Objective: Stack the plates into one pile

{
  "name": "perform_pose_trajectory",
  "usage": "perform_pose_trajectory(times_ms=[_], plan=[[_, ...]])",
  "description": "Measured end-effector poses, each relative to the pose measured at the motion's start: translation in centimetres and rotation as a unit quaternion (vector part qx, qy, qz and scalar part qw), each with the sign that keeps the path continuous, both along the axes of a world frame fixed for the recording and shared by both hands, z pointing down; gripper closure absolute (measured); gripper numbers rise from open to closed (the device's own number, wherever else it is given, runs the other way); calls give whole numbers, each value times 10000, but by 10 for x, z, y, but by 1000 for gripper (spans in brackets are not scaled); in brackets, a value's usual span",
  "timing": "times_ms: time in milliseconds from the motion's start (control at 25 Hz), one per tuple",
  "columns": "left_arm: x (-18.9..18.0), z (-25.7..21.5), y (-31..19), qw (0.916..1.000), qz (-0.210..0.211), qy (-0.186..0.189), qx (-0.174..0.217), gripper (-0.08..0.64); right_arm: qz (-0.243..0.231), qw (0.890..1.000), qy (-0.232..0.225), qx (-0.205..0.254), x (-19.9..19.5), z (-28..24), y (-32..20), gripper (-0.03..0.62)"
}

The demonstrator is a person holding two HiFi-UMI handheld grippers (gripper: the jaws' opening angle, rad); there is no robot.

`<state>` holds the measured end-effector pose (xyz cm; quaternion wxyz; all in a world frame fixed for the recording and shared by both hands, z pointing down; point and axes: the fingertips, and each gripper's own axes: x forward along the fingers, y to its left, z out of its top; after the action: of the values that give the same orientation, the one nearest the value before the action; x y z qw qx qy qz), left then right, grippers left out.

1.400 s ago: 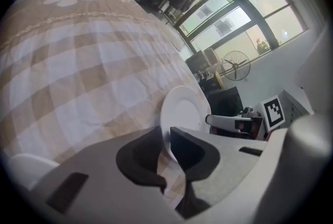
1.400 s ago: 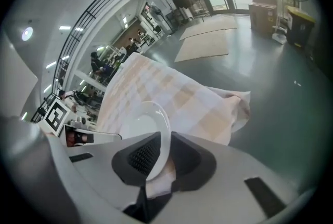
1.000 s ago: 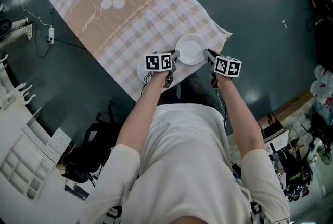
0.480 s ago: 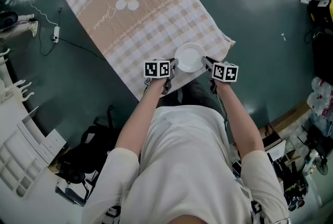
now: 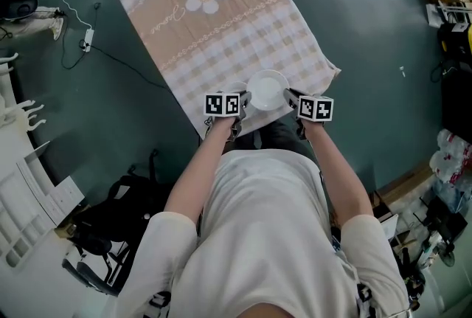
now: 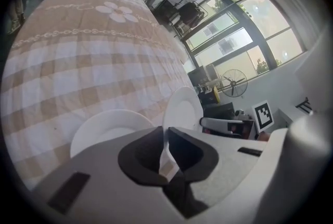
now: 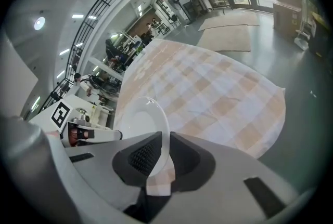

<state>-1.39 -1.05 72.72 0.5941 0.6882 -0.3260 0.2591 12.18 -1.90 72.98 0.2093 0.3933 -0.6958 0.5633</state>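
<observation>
Shifted left: plate (image 5: 267, 90), pinched at opposite rims by left gripper (image 5: 244, 98) and right gripper (image 5: 293, 97); second plate (image 6: 106, 127) lies just left, lower.

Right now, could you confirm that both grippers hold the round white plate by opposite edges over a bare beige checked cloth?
Not bare: the left gripper view shows a second round white plate lying on the beige checked cloth. Otherwise yes: the left gripper and right gripper hold the raised round white plate by opposite edges.
</observation>
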Motion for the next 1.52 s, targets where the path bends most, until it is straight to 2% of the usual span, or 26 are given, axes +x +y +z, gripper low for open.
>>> perform_pose_trajectory(times_ms=[960,1520], plan=[[-82,16,45,9955,-922,27,-236,526,-1115,9933,45,-302,-86,20,25,526],[-110,32,57,9933,-1132,-61,-221,525,-1513,9878,194,-320,-116,35,31,525]])
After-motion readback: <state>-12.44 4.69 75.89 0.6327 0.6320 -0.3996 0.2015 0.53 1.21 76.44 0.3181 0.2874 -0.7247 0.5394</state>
